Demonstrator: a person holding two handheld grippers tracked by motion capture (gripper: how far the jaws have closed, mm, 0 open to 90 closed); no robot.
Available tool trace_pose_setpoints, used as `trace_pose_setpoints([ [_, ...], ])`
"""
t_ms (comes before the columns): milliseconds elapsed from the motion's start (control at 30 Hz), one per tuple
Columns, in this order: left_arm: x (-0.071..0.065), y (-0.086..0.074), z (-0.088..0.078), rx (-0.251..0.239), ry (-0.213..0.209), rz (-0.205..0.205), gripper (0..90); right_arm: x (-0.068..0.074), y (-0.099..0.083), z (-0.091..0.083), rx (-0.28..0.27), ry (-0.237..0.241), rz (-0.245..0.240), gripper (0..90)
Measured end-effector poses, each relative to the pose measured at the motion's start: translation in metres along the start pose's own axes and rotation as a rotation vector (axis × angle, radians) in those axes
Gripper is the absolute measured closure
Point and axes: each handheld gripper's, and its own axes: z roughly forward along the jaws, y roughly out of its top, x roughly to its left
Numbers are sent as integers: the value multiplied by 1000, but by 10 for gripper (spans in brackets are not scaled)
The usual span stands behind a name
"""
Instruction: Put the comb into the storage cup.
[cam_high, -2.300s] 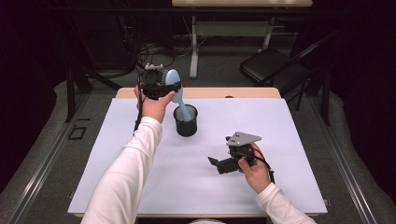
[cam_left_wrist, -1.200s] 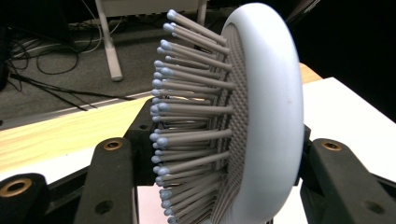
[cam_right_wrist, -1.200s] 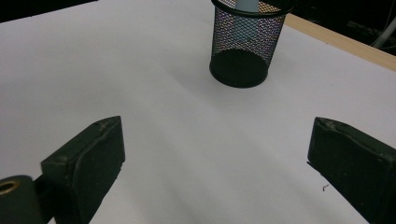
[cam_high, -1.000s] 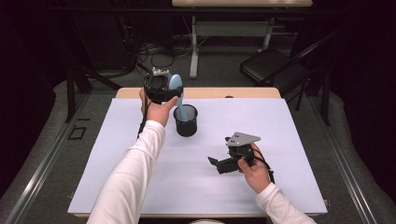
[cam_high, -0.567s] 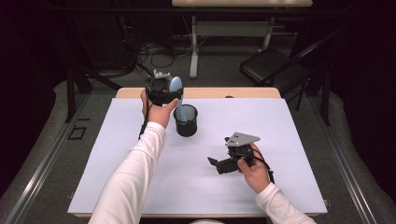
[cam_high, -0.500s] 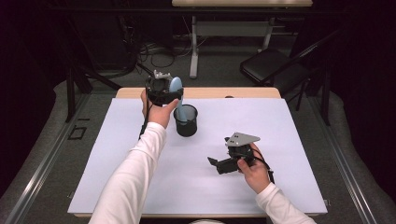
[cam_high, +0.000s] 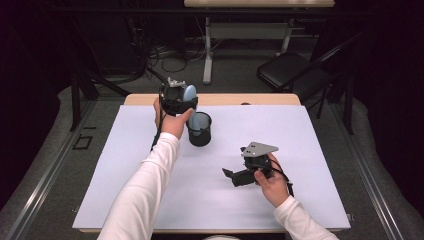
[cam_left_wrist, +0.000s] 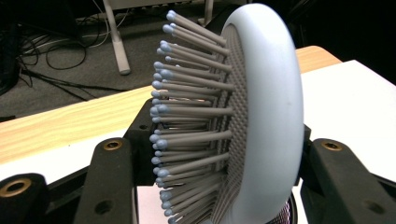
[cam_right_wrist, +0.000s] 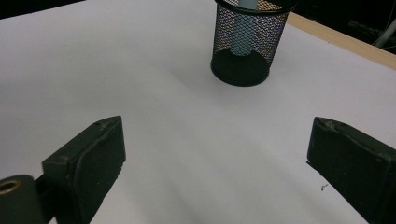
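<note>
A light blue hairbrush (cam_high: 190, 93) with grey bristles stands head up at the back of the white table, its handle (cam_right_wrist: 244, 25) down inside a black mesh cup (cam_high: 200, 129). My left gripper (cam_high: 177, 101) is shut on the brush head. In the left gripper view the head (cam_left_wrist: 266, 116) sits edge-on between the two jaws, bristles pointing left. My right gripper (cam_high: 231, 176) rests low on the table at the front right. It is open with nothing between its fingers, and it faces the mesh cup (cam_right_wrist: 243, 46).
A white sheet (cam_high: 125, 190) covers the wooden table, whose bare strip (cam_high: 250, 99) shows along the far edge. Behind the table stand a dark chair (cam_high: 295, 70), white desk legs (cam_high: 207, 55) and floor cables (cam_high: 165, 57).
The brush stood tilted above the cup 2.3 s ago; its head has since sunk a little, with the handle deeper in the cup. The right gripper has not moved.
</note>
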Motion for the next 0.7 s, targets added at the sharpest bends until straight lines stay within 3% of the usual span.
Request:
trace_pose_setpoints([
  [700,-3,-5,6,14,12,14,471,1,0,-1,1,1,0,49],
])
